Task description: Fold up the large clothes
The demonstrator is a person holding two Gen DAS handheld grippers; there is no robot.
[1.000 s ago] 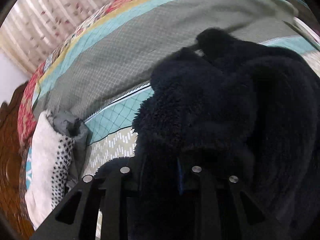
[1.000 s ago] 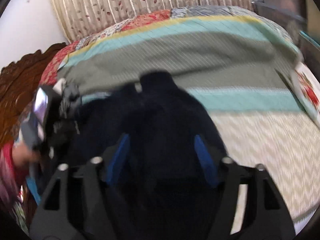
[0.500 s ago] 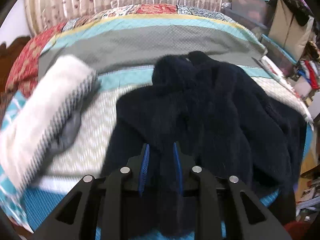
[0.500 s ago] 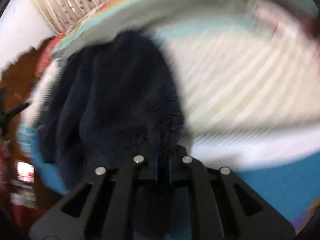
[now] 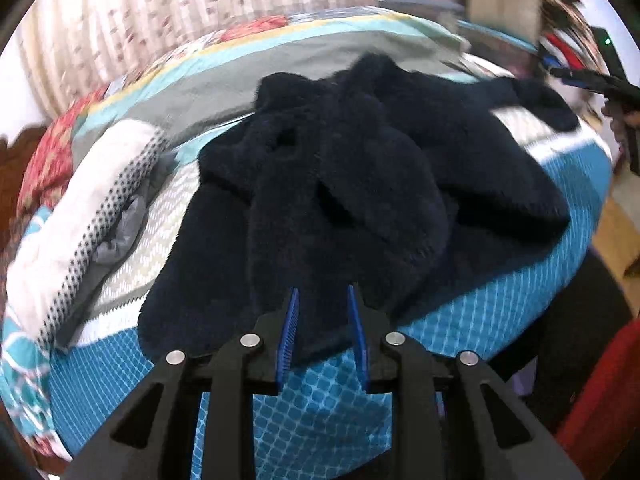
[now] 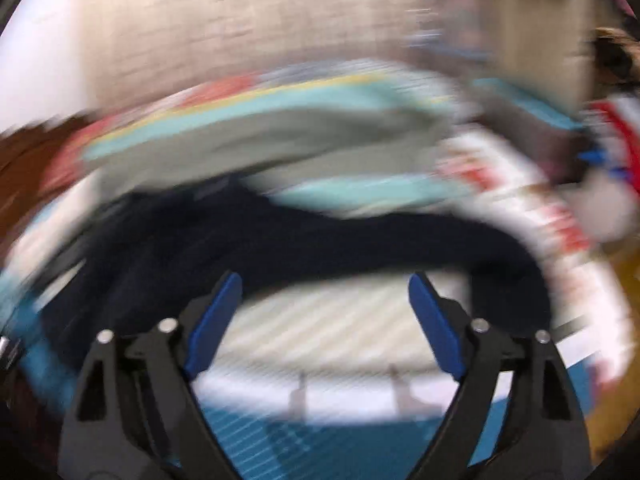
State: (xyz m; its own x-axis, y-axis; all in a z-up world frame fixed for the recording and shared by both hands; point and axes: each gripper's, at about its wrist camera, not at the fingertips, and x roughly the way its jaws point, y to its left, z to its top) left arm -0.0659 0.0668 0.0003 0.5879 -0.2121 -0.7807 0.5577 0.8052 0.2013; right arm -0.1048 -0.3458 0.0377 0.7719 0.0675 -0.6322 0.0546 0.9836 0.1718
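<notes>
My left gripper (image 5: 322,322) is clamped on the near hem of the dark fleece jacket (image 5: 360,184). My right gripper (image 6: 322,320) has just opened; its jaws stand apart, nothing between them. The jacket lies bunched mid-bed (image 5: 500,320), one sleeve trailing far right. Thick, soft and floppy, probably weighty: I'd take hold at hem corners and shoulder seams.
</notes>
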